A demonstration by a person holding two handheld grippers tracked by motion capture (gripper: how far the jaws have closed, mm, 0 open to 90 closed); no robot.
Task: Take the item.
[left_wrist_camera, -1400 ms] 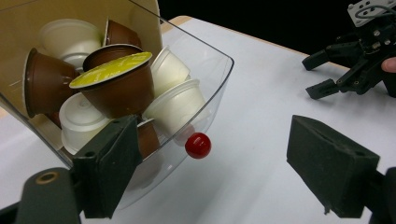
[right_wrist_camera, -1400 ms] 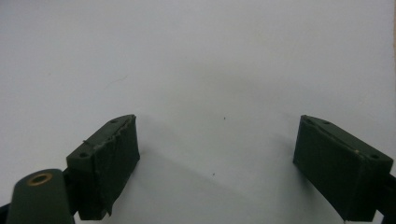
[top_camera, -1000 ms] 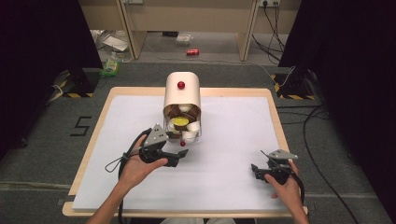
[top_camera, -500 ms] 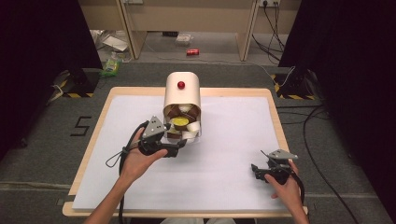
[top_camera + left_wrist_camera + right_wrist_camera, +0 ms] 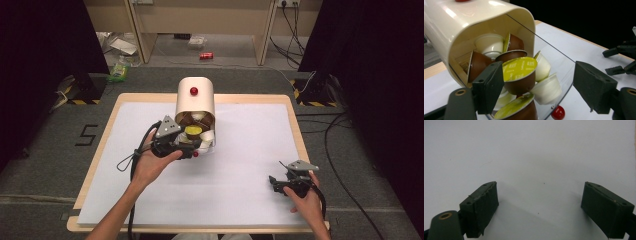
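Our left gripper (image 5: 192, 149) has moved forward since a second ago, from the open sheet up to the mouth of the cream container (image 5: 195, 100), jaws spread around a brown capsule with a yellow-green lid (image 5: 520, 75) without pinching it. The container lies on its side at the far middle of the table (image 5: 250, 150), its clear lid (image 5: 559, 67) open, with brown and white capsules inside. Our right gripper (image 5: 280, 182) has stayed low at the near right, jaws spread over bare white sheet.
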